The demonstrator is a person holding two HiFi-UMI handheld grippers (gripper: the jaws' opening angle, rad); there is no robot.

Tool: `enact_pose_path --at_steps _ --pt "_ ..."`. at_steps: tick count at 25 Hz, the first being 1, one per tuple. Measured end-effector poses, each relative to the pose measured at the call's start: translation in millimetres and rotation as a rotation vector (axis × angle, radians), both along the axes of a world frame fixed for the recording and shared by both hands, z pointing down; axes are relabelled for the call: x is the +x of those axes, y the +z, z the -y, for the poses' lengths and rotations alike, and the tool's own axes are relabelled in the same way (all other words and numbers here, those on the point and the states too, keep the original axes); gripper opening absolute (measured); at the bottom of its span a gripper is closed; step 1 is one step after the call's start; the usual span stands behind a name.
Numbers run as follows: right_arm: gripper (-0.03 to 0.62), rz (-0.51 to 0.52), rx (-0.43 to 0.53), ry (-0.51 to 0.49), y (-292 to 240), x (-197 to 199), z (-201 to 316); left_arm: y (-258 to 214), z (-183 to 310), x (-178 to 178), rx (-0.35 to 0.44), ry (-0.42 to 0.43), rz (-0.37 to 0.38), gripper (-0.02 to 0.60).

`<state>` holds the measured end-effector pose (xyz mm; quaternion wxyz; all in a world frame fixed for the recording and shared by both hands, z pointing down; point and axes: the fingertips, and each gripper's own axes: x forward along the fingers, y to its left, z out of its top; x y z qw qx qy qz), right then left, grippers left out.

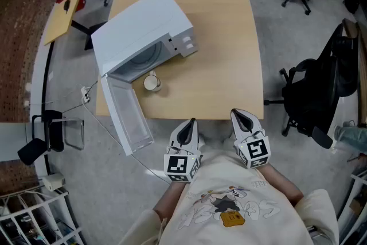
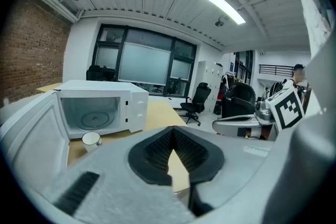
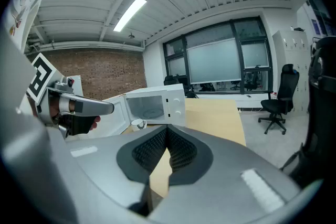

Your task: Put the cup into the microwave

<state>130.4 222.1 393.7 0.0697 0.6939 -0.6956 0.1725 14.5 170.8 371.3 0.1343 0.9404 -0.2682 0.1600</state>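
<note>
1. Cup (image 1: 152,82) is the thing I have to move, and it is not in the microwave (image 1: 146,26) yet. It stands upright on the worktop (image 1: 223,54), just in front of the open oven mouth and close to the hinge side of the door.
2. The microwave door (image 1: 129,117) is swung wide open and sticks out past the near edge of the worktop. I think that part of the job is done, because the way in is free.
3. My left gripper (image 1: 189,125) sits at the near edge of the worktop, close to the person's chest and well apart from the cup. Its jaws are closed together, with nothing between them.
4. My right gripper (image 1: 241,117) sits just beside the left one, also far from the cup. Its jaws are pressed together too, and they hold nothing.
5. So I think almost all of the job is left. I need to open one pair of jaws, reach out, take the cup, lift it and set it down inside.
6. Inside the microwave I see only the round glass plate (image 2: 97,119) on the floor of the oven. Nothing else is in there.
7. The cup looks white inside when I look from above. It seems empty, but it is too small for me to be sure.
</note>
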Motion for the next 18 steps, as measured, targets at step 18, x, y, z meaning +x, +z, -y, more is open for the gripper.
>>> enact_pose_path --at_steps 18 --pt "0.054 0.043 0.018 -0.008 -9 -34 -8 6 -11 -38 -0.054 -0.019 0.0 0.005"
